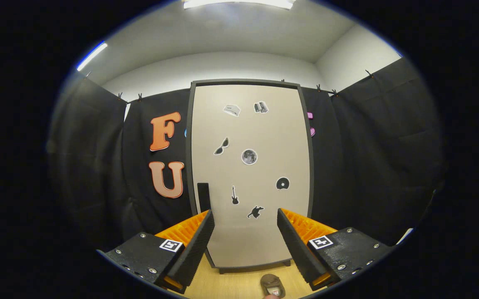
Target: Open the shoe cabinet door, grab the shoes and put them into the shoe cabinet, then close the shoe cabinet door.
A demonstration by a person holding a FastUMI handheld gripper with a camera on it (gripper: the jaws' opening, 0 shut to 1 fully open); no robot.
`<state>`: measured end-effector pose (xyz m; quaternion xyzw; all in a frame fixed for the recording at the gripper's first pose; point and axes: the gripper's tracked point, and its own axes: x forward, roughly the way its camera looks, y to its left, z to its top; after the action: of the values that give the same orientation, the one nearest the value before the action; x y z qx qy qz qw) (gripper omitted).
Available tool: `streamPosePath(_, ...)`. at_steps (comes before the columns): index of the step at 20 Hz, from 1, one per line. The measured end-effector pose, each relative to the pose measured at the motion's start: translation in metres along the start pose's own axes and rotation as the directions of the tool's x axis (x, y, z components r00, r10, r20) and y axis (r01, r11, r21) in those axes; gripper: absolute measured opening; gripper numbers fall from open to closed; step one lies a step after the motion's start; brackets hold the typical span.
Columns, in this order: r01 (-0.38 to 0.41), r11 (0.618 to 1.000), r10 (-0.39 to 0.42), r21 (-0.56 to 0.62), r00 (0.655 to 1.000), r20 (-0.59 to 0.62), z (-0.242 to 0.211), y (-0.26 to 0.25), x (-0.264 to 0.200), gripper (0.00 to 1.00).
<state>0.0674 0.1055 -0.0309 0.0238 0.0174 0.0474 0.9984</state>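
The shoe cabinet (249,174) stands straight ahead of me against the booth's far wall, its pale door (264,133) shut and dotted with small stickers, so the first step, opening it, is not yet done. My claw (245,216) is spread wide and empty, with the door showing between its fingers. The dark upright handle (203,197) sits low on the door's left edge, just beyond my left finger; I judge I should shift left, bring both fingers around that bar squarely, close firmly, then pull back along an arc so the door swings rather than drags. A brown shoe (272,284) lies on the wooden floor (231,282) near me, in front of the cabinet's foot, and it may sit in the door's sweep, so I would open slowly.
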Motion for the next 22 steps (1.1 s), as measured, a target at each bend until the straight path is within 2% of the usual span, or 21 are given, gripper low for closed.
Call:
streamPosePath(11, -0.029, 1.0, 0.029, 0.005, 0.999, 0.013, -0.021, 0.045, 0.069, 0.94)
streamPosePath(17, -0.087, 0.996, 0.087, 0.017, 0.996, -0.029, -0.046, 0.069, 0.122, 0.91)
streamPosePath(22, -0.127, 0.992, 0.128, 0.016, 0.99, -0.053, -0.063, 0.083, 0.156, 0.82)
